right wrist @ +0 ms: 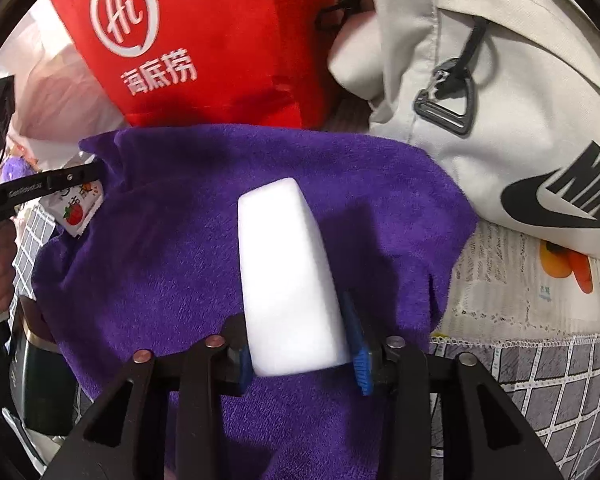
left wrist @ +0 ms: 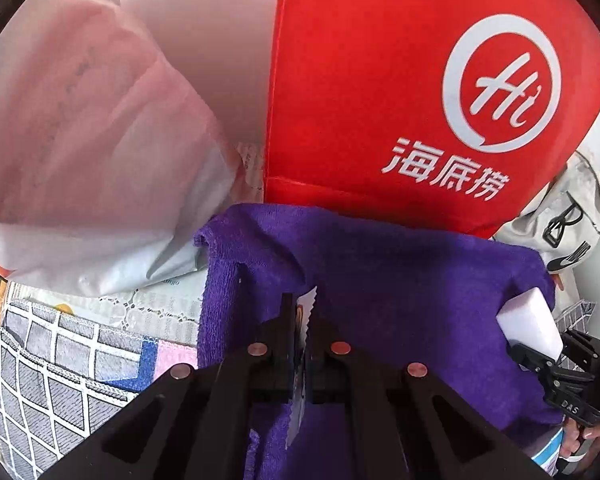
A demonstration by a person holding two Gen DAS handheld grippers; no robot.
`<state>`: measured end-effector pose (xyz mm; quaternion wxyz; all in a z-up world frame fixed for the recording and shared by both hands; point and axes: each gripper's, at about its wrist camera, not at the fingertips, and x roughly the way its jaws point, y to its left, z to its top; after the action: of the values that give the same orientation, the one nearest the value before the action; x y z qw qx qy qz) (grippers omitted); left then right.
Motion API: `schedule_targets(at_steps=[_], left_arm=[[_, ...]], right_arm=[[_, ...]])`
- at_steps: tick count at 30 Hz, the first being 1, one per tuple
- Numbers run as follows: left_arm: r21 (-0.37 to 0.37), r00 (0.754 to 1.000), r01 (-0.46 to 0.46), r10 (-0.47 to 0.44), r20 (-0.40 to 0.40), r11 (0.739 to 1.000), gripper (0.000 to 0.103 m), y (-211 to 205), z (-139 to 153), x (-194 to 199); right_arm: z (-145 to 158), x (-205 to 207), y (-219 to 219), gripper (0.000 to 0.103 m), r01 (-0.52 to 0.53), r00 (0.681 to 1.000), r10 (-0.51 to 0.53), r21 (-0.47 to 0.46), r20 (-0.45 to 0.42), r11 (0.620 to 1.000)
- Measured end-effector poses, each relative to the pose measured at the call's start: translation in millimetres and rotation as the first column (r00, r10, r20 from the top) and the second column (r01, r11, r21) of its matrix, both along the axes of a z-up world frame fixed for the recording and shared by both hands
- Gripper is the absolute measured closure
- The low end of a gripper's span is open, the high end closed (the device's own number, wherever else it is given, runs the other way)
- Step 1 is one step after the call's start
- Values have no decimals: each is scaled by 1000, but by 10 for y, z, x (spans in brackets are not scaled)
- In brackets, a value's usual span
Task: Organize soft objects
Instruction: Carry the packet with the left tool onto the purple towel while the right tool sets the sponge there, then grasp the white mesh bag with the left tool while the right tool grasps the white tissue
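Lace-patterned tablecloth [right wrist: 512, 296] over the table, with a grey grid-checked cloth [left wrist: 48, 368] at the near edge; purple towel [right wrist: 204, 248] spread across the middle, partly over the grid cloth; red bag [left wrist: 380, 92] with white logo and Chinese lettering upright right behind the towel; contents of the red bag not visible; pale translucent plastic bag [left wrist: 84, 152] slumped to its left, contents blurred; off-white Nike bag [right wrist: 500, 92] with black buckle lying to the right of the towel, contents hidden; small orange toy [right wrist: 568, 264] tucked just under its edge.

Left claw [left wrist: 306, 332] clenched on a thin sachet [right wrist: 78, 208] with serrated edge and tomato print, held above the towel's left side; right claw [right wrist: 300, 360] clenched on a white sponge block [right wrist: 284, 276], blue pads [right wrist: 360, 360] pressed against its flanks, block pointing away over the towel's middle.
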<state>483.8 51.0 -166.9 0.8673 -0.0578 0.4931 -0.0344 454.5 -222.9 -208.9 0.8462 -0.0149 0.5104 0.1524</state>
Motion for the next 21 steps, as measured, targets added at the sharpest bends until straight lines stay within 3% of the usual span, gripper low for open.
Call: schedule_targets(at_steps=[1,3,5,8,17,21], left_arm=[[2,1000,-3,3,-7,1000,92,0,-2,6],[9,1000,-16,16,-15,1000,65,-39,18,5],[4,1000,-17,17,-3,1000,52,-43,60,-36],[16,1000,-15,15,11,1000,46,-82,140,-119],[83,996,-64,59,63,994,33,-103,502,-588],[100,993,-89,80,90,991,31,32,667,-946]], right_arm=[[6,-3,14,52,-11,1000,11,8,-2,1000],[32,-27,19,39,-20,1000,20,11,7,1000],[67,-55,10,34,-25,999,25,23,21,999],[153,-136,-13,27,-4,999,4,20,42,1000],[621,-571,-80,27,69,987,-70,9,146,998],[800,-857,-97,20,111,981,-106,-28,161,993]])
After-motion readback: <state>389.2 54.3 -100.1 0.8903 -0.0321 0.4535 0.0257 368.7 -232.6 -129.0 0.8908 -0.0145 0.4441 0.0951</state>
